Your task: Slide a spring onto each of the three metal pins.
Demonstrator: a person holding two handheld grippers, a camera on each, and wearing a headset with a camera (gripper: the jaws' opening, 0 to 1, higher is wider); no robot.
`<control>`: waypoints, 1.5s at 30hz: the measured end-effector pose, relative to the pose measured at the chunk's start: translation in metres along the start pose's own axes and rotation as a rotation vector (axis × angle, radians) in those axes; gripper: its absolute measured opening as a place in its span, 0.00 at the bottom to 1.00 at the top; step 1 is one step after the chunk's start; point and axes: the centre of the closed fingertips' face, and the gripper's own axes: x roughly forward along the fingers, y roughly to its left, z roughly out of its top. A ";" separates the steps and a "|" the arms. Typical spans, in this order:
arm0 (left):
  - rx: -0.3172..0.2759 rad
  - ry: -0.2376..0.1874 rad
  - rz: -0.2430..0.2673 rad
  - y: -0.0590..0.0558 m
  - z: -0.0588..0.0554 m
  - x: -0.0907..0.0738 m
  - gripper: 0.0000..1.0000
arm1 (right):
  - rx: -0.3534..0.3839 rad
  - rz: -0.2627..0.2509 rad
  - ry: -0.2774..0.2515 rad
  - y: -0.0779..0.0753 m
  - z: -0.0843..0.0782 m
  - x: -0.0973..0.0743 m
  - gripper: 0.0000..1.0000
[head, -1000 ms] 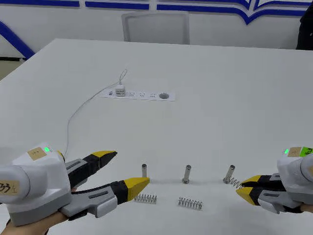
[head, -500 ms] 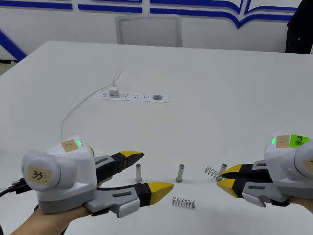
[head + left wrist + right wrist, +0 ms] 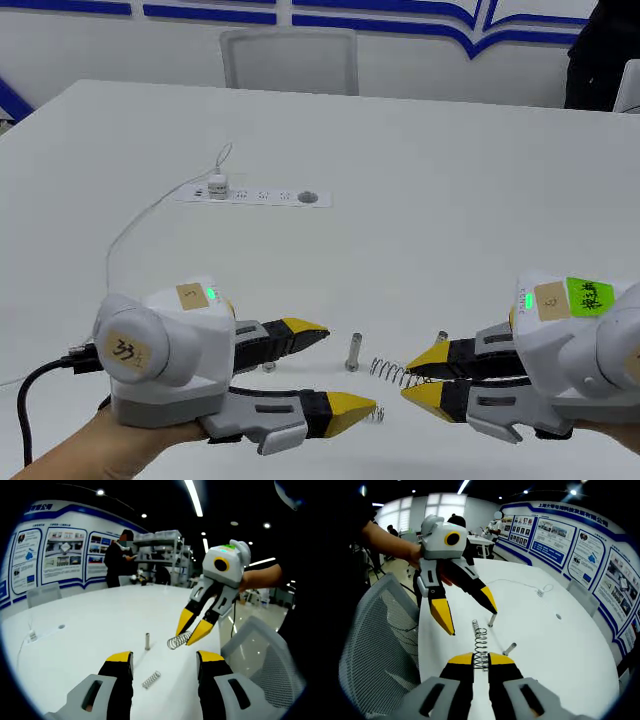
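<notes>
Between the pinched jaws of the right gripper (image 3: 481, 661) sits the near end of a spring (image 3: 479, 639), its free coils projecting forward above the white table (image 3: 450, 200). Just beside those coils stands a pin (image 3: 509, 648); a second pin (image 3: 491, 620) stands just past the spring's free tip. Facing it, the left gripper (image 3: 470, 619) has its jaws spread wide, gripping nothing. A loose spring (image 3: 151, 679) lies flat just ahead of the left jaws. Well beyond lies a power strip (image 3: 255, 195).
</notes>
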 end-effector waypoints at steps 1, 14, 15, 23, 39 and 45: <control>0.004 0.004 -0.007 -0.002 0.000 0.001 0.52 | -0.022 0.007 0.007 0.001 0.001 0.000 0.10; 0.038 0.003 -0.123 -0.028 0.003 0.008 0.31 | -0.164 0.097 -0.010 0.014 0.016 0.000 0.11; 0.042 0.005 -0.127 -0.029 0.002 0.008 0.30 | -0.169 0.100 -0.014 0.014 0.018 -0.001 0.11; 0.055 0.001 -0.162 -0.036 0.004 0.006 0.22 | -0.220 0.131 0.007 0.022 0.018 0.002 0.11; 0.213 0.017 -0.146 -0.037 0.000 0.003 0.12 | -0.307 0.149 0.040 0.028 0.015 0.004 0.11; 0.275 0.013 -0.126 -0.036 0.003 0.004 0.10 | -0.336 0.132 0.037 0.025 0.017 0.002 0.11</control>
